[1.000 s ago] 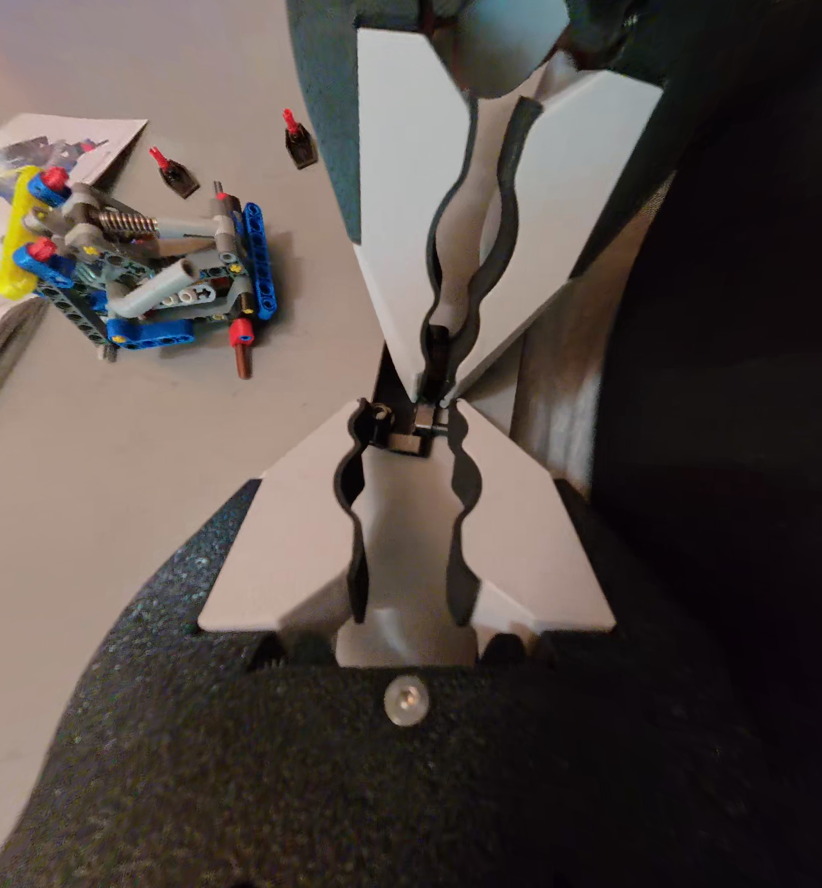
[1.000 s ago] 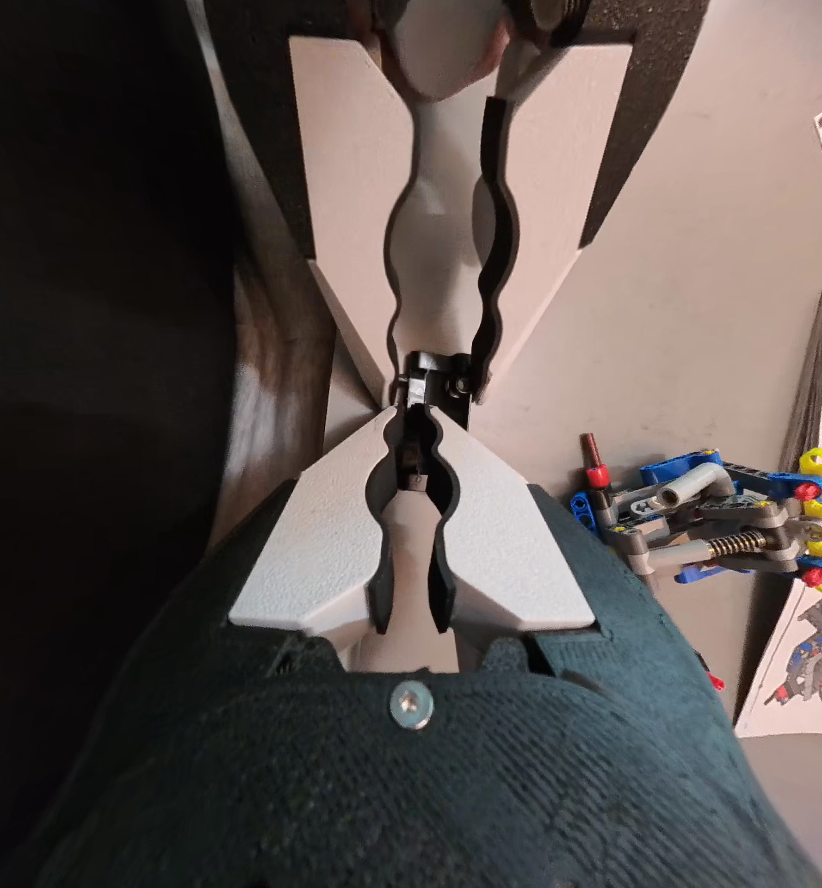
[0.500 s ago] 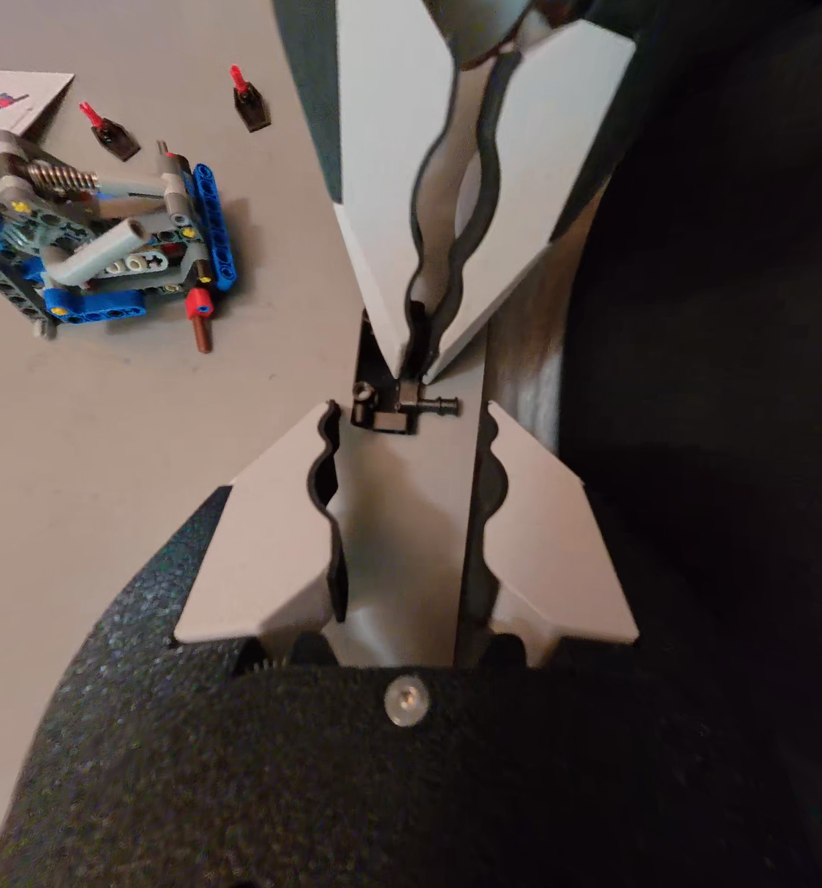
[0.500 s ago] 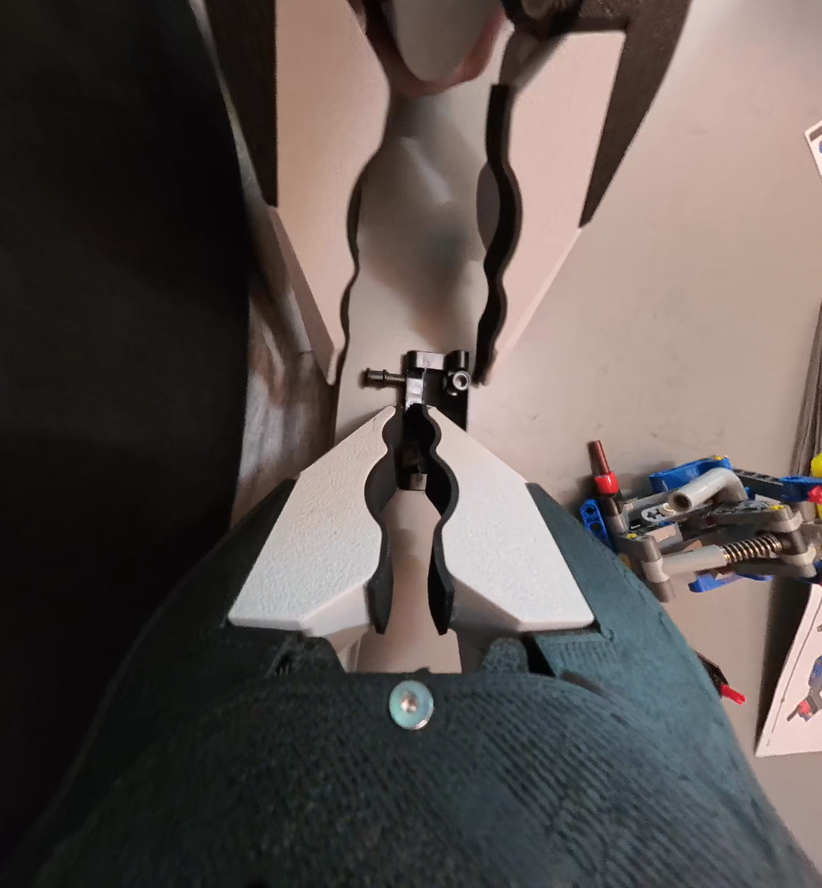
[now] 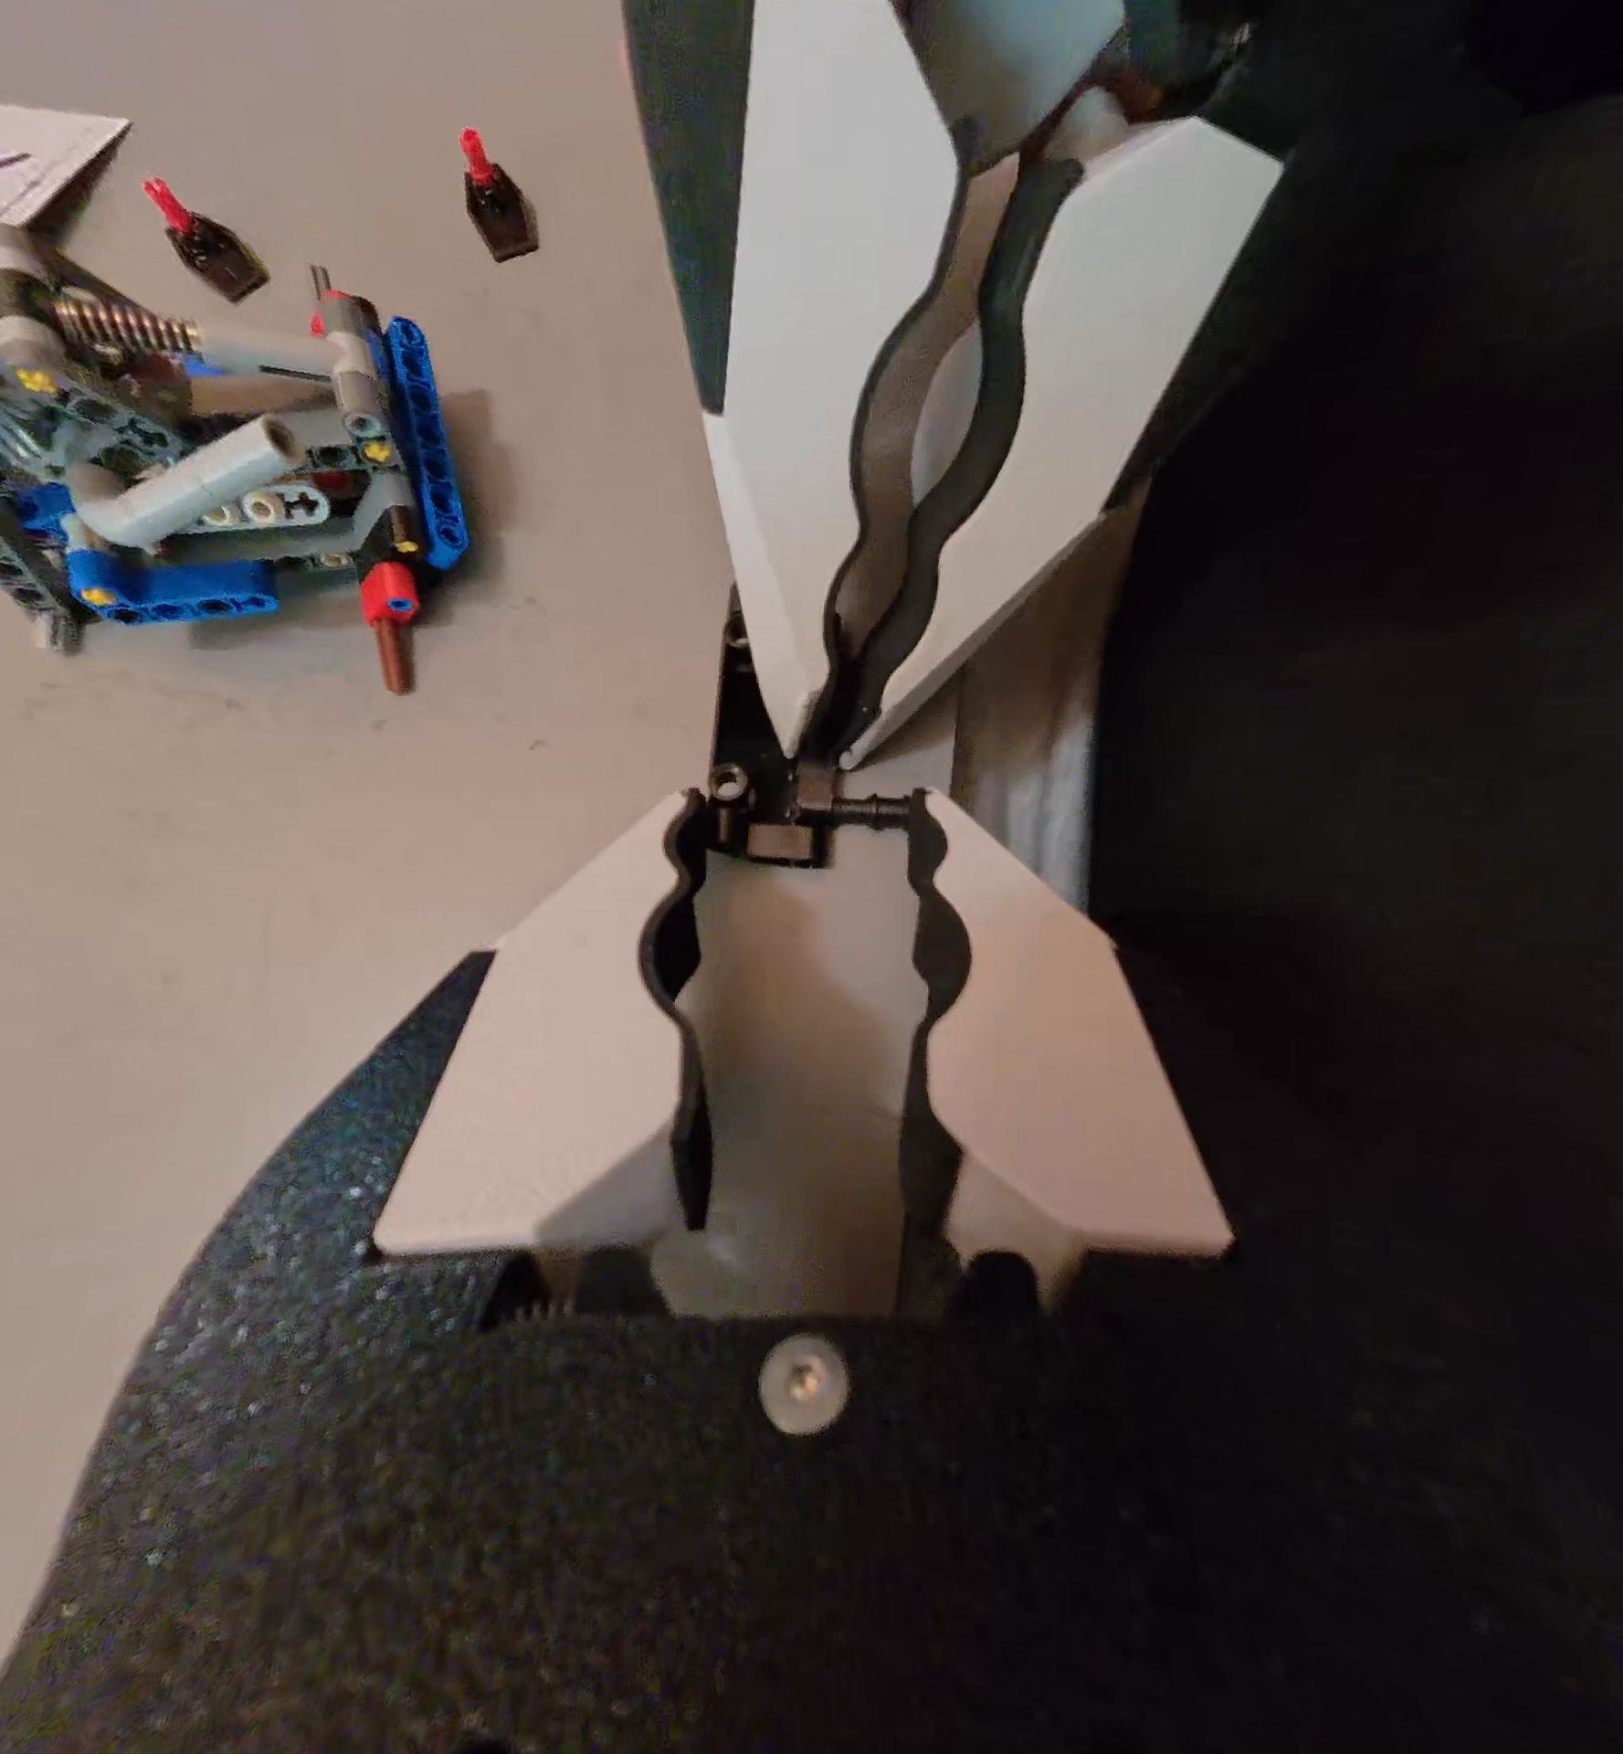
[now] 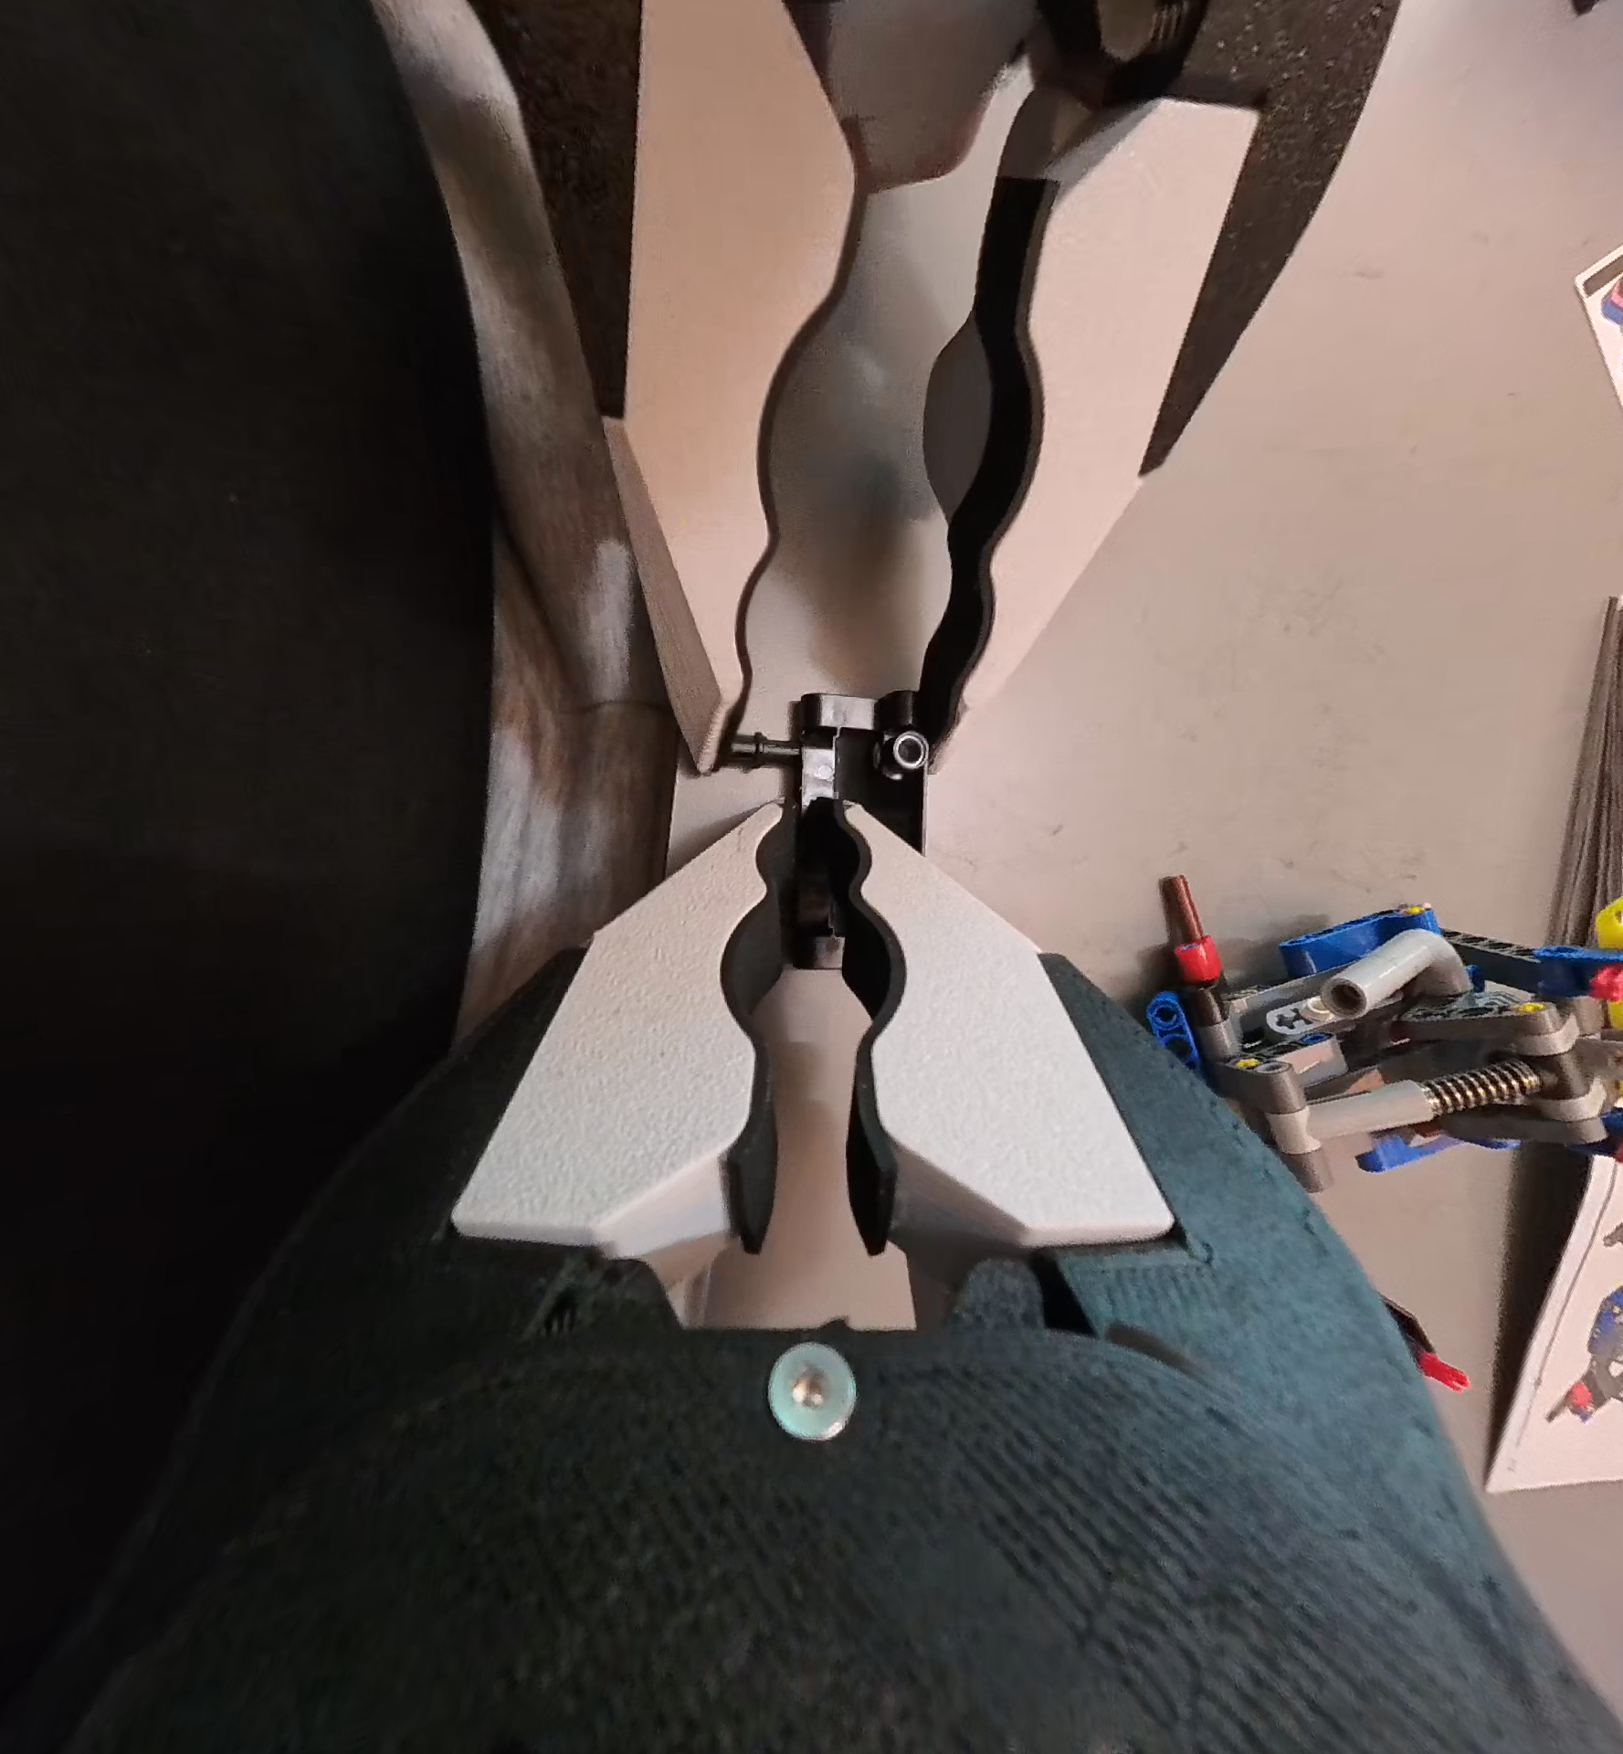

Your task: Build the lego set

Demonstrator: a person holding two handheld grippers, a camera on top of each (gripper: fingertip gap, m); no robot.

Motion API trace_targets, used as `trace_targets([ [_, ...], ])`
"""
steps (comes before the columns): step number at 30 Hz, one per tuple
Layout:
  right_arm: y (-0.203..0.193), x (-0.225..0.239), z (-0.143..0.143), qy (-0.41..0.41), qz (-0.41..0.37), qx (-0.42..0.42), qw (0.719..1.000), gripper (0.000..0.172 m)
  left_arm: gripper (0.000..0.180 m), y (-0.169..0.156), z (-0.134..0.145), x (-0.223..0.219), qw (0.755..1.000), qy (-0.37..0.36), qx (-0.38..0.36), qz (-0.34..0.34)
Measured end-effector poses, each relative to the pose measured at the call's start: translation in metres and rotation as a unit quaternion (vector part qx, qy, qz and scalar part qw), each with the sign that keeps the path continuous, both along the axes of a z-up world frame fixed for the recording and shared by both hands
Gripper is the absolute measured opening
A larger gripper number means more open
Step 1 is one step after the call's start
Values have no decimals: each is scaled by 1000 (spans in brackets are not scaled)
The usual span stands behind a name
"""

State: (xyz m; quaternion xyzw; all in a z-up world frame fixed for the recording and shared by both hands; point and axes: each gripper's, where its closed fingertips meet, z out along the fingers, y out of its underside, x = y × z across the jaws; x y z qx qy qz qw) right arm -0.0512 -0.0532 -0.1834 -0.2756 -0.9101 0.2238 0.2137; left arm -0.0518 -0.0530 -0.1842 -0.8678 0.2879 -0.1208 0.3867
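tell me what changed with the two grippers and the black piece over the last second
The left gripper let go of the small black piece, spread its fingers wide, and has now narrowed them until they reach the piece's two ends: the barrel on one side, the pin tip on the other. The right gripper stayed shut on the black piece throughout. The brick model on the table did not move.

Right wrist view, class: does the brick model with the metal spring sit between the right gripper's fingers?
No. The brick model lies on the table off to the side, while the right gripper grips a small black piece.
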Motion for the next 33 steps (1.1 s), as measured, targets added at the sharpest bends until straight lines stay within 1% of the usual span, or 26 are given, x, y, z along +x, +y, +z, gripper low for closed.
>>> trace_targets([
  [4,-2,0,1,-5,1,-23,1000,3,40,-1,0,1,1000,5,6,-10],
  [5,-4,2,1,-13,5,-41,999,7,40,-1,0,1,1000,5,6,-13],
  [7,-12,9,2,-42,14,-82,996,23,40,-2,0,2,1000,3,5,-15],
  [8,-14,12,0,-48,18,-86,995,30,40,-3,0,2,1000,2,4,-15],
  [10,-14,9,-1,-26,19,-67,997,26,40,-3,0,2,1000,2,4,-16],
  [12,-16,8,-1,-16,18,-58,998,26,43,-6,-1,3,1000,4,1,-23],
  [13,-18,9,-1,-18,21,-58,998,30,44,-7,-2,4,1000,9,3,-27],
  [18,-29,10,-1,-14,18,-87,996,30,44,-9,-4,5,998,43,19,-32],
  [20,-29,7,-1,4,18,-67,998,27,44,-9,-4,5,998,54,24,-27],
  [25,-29,8,-2,5,24,-30,999,26,45,-11,-4,5,997,61,31,-26],
  [26,-28,9,-2,6,32,-17,999,26,44,-12,-4,6,997,59,30,-30],
  [27,-22,7,-2,13,29,2,999,17,49,-15,-5,9,997,57,27,-45],
  [28,-18,9,-2,7,37,17,999,21,51,-17,-5,10,997,58,27,-53],
  [31,-19,9,-3,4,51,25,998,21,49,-16,-6,9,996,68,31,-50],
  [33,-19,8,-3,6,61,36,997,20,41,-14,-4,8,997,56,28,-35],
])
